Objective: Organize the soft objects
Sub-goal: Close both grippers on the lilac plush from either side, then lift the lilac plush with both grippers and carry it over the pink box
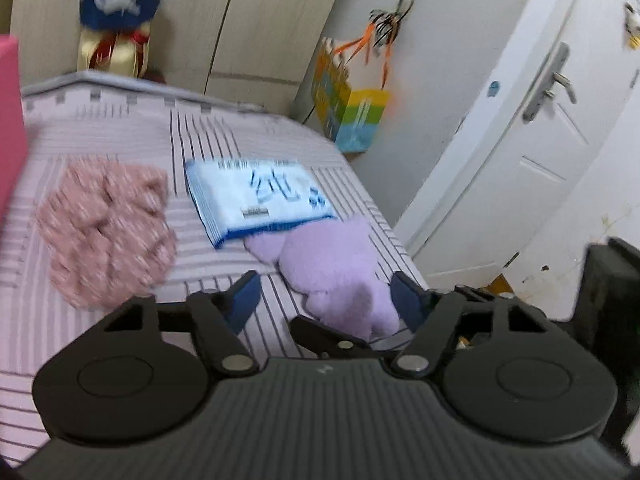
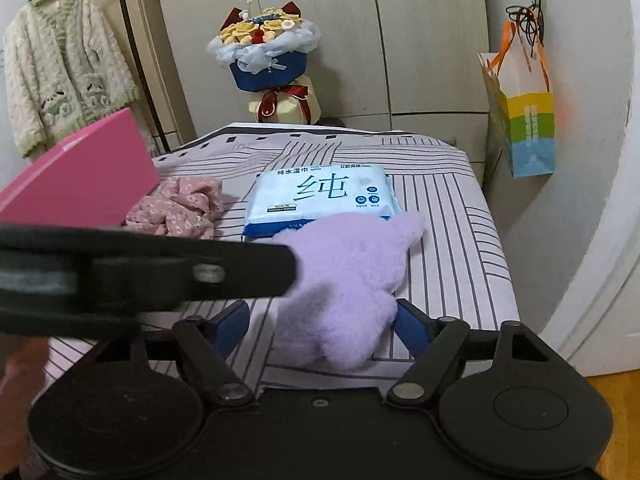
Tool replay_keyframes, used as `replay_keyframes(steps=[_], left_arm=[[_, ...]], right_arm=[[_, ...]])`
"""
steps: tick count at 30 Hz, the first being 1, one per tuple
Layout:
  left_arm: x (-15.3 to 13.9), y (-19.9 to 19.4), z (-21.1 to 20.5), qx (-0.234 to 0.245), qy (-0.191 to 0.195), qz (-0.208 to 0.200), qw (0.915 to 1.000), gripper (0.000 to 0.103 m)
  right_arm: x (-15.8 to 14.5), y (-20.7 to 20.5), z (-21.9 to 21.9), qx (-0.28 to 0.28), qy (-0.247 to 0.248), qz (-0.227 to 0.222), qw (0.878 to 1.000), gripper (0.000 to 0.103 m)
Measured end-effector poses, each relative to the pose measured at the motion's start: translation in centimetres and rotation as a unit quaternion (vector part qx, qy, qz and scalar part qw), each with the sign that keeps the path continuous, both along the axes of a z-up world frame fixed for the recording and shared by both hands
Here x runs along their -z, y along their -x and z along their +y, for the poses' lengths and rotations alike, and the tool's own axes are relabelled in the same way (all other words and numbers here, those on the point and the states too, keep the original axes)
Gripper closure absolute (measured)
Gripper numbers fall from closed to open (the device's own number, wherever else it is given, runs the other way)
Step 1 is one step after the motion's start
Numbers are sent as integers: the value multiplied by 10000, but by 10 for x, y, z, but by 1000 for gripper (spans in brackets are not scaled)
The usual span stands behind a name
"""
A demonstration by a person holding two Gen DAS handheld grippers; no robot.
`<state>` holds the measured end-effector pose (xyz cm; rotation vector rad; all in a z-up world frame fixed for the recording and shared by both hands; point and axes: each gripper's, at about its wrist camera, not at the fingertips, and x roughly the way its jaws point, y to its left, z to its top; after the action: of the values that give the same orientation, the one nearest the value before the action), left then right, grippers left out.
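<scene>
Purple plush toy (image 2: pixel 352 280) lies on the striped bed cover (image 2: pixel 448 248), close to the near edge and toward the right side. Its near end sits between the blue pads of the right gripper (image 2: pixel 322 322); jaws spread wide, the pads flanking the toy, contact not clear. Left gripper (image 1: pixel 322 298) also hangs over the near edge with jaws wide apart. In the left wrist view the toy (image 1: pixel 332 276) lies beside that gripper's right pad and partly between the pads. That view is motion-blurred. In the right wrist view the left gripper's black body crosses the frame from the left, blurred, covering part of the toy's left side.

Just beyond the toy, a pack of wet wipes (image 2: pixel 324 196) lies flat, white and blue with a large blue character printed on top. The toy's far end overlaps the pack's near edge. To the left of the pack, apart from it, is a crumpled pink floral cloth (image 2: pixel 180 208). A pink box (image 2: pixel 80 172) stands over the left edge, partly covering the cloth.

At the far edge of the bed, a bouquet (image 2: pixel 268 60) in blue wrap stands against the wardrobe doors (image 2: pixel 420 40). A striped paper bag (image 2: pixel 528 128) hangs on the right wall. A cream cardigan (image 2: pixel 60 68) hangs at far left. A white door (image 1: pixel 520 120) is on the right in the left wrist view.
</scene>
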<state>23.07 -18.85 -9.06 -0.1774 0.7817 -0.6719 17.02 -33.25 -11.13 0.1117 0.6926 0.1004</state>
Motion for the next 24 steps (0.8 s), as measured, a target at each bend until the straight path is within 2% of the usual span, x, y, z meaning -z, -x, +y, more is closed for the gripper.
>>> replay_keyframes(steps=[4, 5, 7, 13, 24], left_arm=[[16, -7, -6, -67, 181, 330, 9993, 45], [20, -8, -7, -34, 221, 411, 9989, 45], [24, -8, -9, -4, 308, 512, 9982, 50], [29, -2, -18, 17, 199, 324, 9993, 57], [21, 13, -18, 190, -85, 84, 9997, 58]], right_arm=[[0, 4, 4, 75, 232, -47, 9997, 34], [0, 4, 3, 78, 248, -50, 9996, 40], [0, 3, 1, 50, 232, -64, 9997, 42], [1, 6, -1, 133, 174, -116, 9997, 48], [0, 19, 7, 355, 22, -170, 9992, 50]])
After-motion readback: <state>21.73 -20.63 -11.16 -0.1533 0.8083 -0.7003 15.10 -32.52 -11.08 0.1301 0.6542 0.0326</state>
